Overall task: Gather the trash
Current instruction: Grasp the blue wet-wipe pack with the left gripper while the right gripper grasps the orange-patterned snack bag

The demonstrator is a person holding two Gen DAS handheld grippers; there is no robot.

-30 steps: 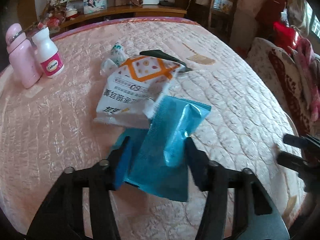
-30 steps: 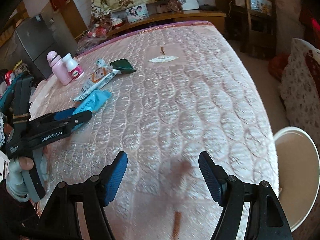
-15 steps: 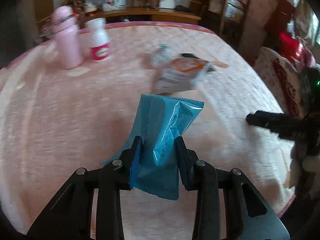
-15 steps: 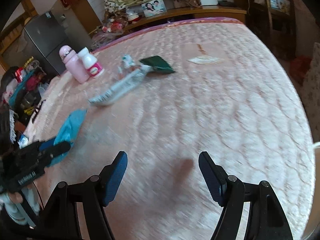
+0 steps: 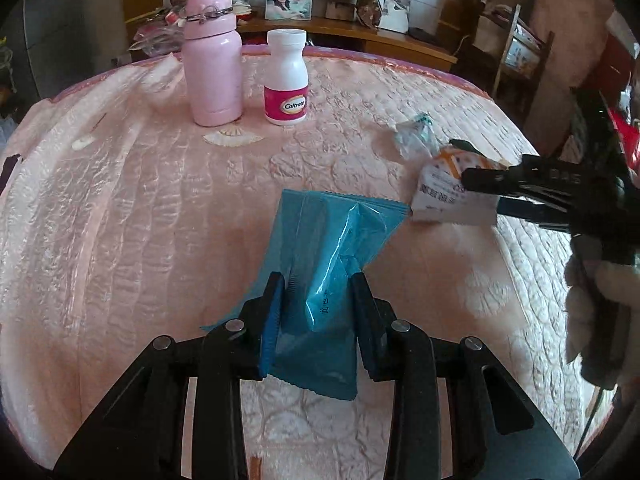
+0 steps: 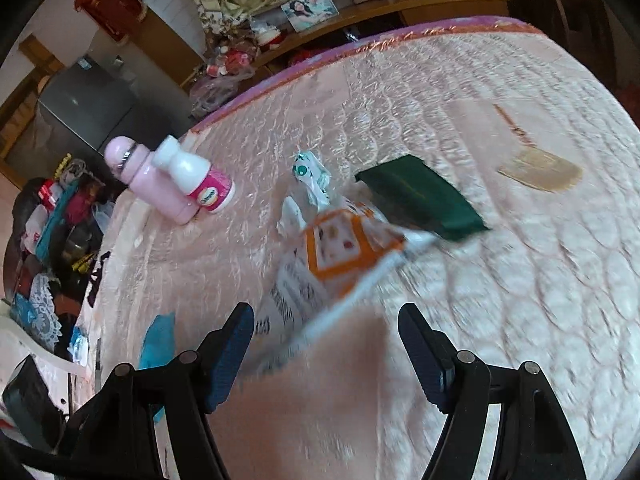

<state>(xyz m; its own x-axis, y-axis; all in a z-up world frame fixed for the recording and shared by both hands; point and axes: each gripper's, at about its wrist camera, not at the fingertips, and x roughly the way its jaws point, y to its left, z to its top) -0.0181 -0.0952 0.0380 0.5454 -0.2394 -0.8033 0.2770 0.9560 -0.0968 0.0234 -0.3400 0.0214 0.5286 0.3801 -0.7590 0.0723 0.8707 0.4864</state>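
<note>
The left wrist view showed the left claw (image 5: 318, 308) clamped on a blue plastic wrapper (image 5: 328, 252), its blue-padded fingers (image 5: 271, 322) pressing the packet from both sides. The wrapper stood up from the claw, its serrated upper edge raised above the pink quilted mattress (image 5: 120, 220). Farther back on the mattress, a pink flask (image 5: 214, 56) stood upright just beside a white Caltrate bottle (image 5: 286, 78) with a pink label. To the right lay a small crumpled white-and-green wrapper (image 5: 416, 136), and near it an orange-and-white snack bag (image 5: 444, 192). The right claw (image 5: 480, 188) reached in from the right edge of that view, its dark fingertips overlapping the snack bag; whether they touched it could not be told there.

In the right wrist view, the right claw (image 6: 326, 344) was wide open, its two blue-padded fingers (image 6: 232, 352) spread well apart. The orange-and-white snack bag (image 6: 336, 264) lay ahead of the gap, its near end between the fingers, blurred. Beyond it rested a dark green packet (image 6: 420, 196), touching or just behind the bag's far corner, and the white-and-green wrapper (image 6: 312, 176) lay to the left of the packet. The pink flask (image 6: 148, 180) and the Caltrate bottle (image 6: 196, 180) stood together near the mattress's left edge. A strip of the blue wrapper (image 6: 160, 338) showed at lower left.
</note>
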